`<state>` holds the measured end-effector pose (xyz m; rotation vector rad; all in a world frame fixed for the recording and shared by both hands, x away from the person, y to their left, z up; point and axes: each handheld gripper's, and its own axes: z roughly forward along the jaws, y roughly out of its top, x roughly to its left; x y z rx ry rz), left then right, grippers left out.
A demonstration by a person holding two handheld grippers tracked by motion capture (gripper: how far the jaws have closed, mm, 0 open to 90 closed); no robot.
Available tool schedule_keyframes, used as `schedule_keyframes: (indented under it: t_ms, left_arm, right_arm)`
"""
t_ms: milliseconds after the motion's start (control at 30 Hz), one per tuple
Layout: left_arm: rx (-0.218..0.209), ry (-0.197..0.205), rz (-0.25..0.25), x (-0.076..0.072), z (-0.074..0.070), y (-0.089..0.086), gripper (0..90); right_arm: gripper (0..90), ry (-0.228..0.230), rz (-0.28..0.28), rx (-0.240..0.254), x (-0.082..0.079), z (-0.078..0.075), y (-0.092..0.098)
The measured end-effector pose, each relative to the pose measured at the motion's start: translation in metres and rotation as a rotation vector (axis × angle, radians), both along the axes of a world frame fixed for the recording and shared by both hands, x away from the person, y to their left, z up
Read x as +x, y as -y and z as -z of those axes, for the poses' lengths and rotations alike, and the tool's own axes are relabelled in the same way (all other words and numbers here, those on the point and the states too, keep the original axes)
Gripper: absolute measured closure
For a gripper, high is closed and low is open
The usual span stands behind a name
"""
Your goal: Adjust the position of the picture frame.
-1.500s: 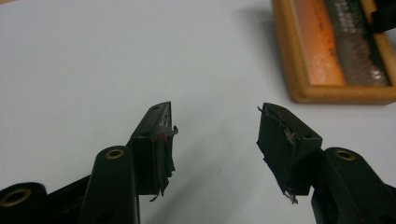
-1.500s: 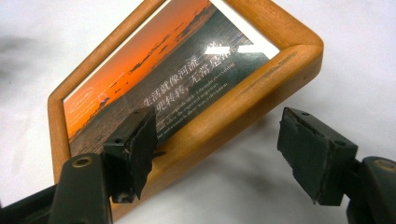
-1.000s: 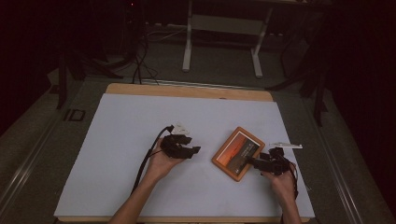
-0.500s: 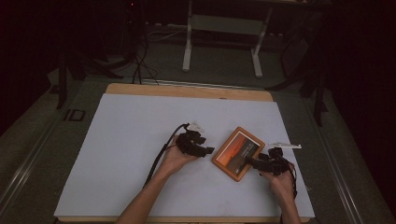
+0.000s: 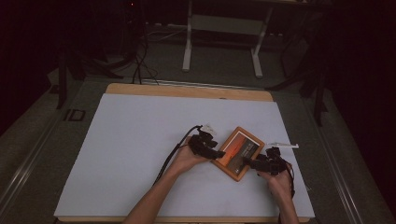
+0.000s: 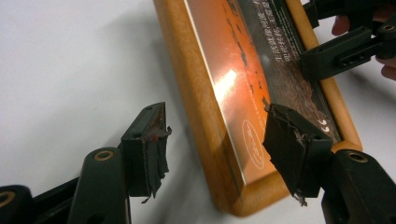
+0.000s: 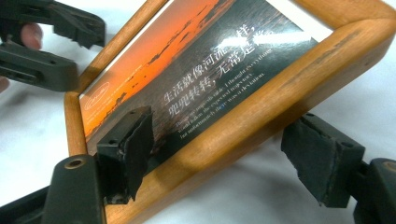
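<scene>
Left fingers (image 6: 289, 144) wide open straddling the frame (image 5: 239, 151) edge, right fingers (image 7: 135, 140) open around the opposite side. Next: close both, lift.

Wooden picture frame (image 5: 240, 152) with orange sunset print, white table sheet (image 5: 140, 140), black gripper (image 5: 219, 155)

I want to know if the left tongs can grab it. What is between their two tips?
In the left gripper view, the wooden edge of the picture frame sits between the open left tongs; the tips are not pressing on it.
</scene>
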<state>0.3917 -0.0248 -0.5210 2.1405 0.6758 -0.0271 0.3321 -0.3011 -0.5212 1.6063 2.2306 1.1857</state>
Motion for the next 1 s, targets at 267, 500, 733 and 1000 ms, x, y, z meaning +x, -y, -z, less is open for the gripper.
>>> schedule_keyframes:
  t_ms: [267,500,733,1000]
  left_arm:
    - [0.025,-0.051,0.058,0.008,0.006,0.014,39.5]
    - [0.006,-0.088,0.074,0.016,0.008,0.015,38.4]
    - [-0.032,-0.153,0.084,0.021,0.015,0.021,31.6]
    - [-0.023,-0.151,0.081,0.020,0.014,0.021,31.1]
  right_arm:
    - [25.4,-0.009,-0.011,0.013,0.001,0.001,0.001]
    - [25.6,-0.028,-0.031,0.039,0.002,0.004,0.001]
    - [26.8,-0.043,-0.043,0.044,0.003,0.004,0.001]
    - [28.4,-0.035,-0.062,0.044,0.003,0.003,0.001]
